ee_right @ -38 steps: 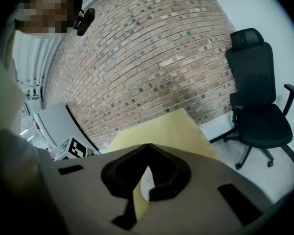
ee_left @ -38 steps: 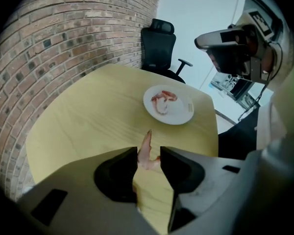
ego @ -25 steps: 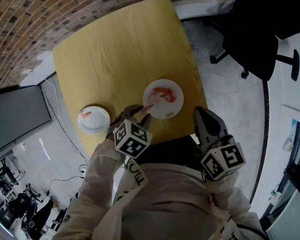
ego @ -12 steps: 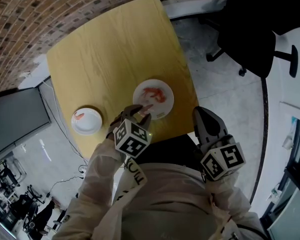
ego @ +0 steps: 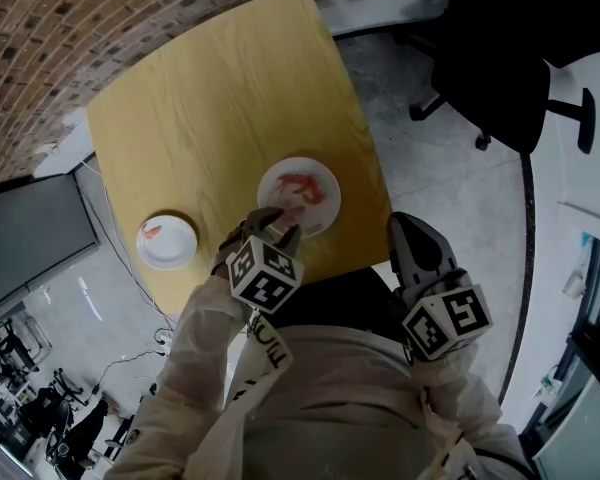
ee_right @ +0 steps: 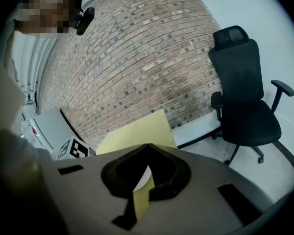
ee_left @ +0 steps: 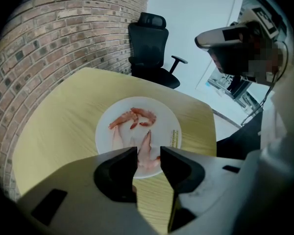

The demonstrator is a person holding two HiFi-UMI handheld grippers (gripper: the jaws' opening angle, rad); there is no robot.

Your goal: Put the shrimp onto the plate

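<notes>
Bare table (ego: 210, 98) lies open from the plate (ego: 318, 213) toward 12 o'clock. The left gripper (ego: 278, 226), gripping a shrimp (ego: 293, 214), covers its 7 o'clock rim; small plate (ego: 175, 250) at 8, chair (ego: 500, 58) at 2.

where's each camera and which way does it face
Head view: on the person's head, facing steeply down at table and plate; shows both sleeves, left hand-held gripper, right hand-held gripper.
Left gripper view: on the left hand-held gripper, facing the plate; its jaws hold a shrimp.
Right gripper view: on the right hand-held gripper, facing brick wall and chair; jaws shut.
Shared: head and left gripper views show the plate.
</notes>
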